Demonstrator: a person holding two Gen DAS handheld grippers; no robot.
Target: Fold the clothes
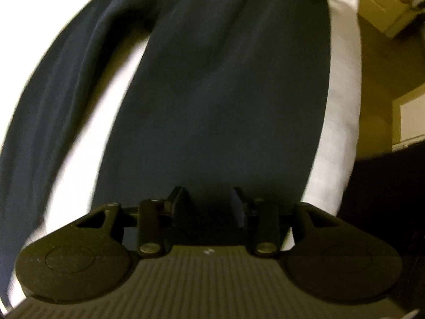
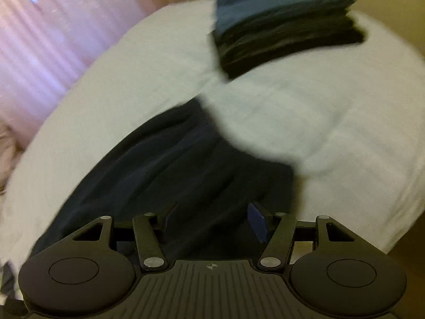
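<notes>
A dark navy garment [image 1: 212,93] lies spread on a white bed [image 1: 342,106], with a long sleeve or leg [image 1: 53,101] curving off to the left. My left gripper [image 1: 208,202] hovers over its near edge, jaws apart, nothing between them. In the right wrist view the same dark garment [image 2: 172,164] lies rumpled on the white bedcover [image 2: 305,122]. My right gripper [image 2: 212,220] is open just above its near part, holding nothing. Both views are motion-blurred.
A stack of folded dark and blue clothes [image 2: 287,24] sits at the far side of the bed. Pinkish curtains [image 2: 53,32] hang at the left. Beyond the bed's right edge are a yellowish floor [image 1: 385,79] and white furniture [image 1: 411,122].
</notes>
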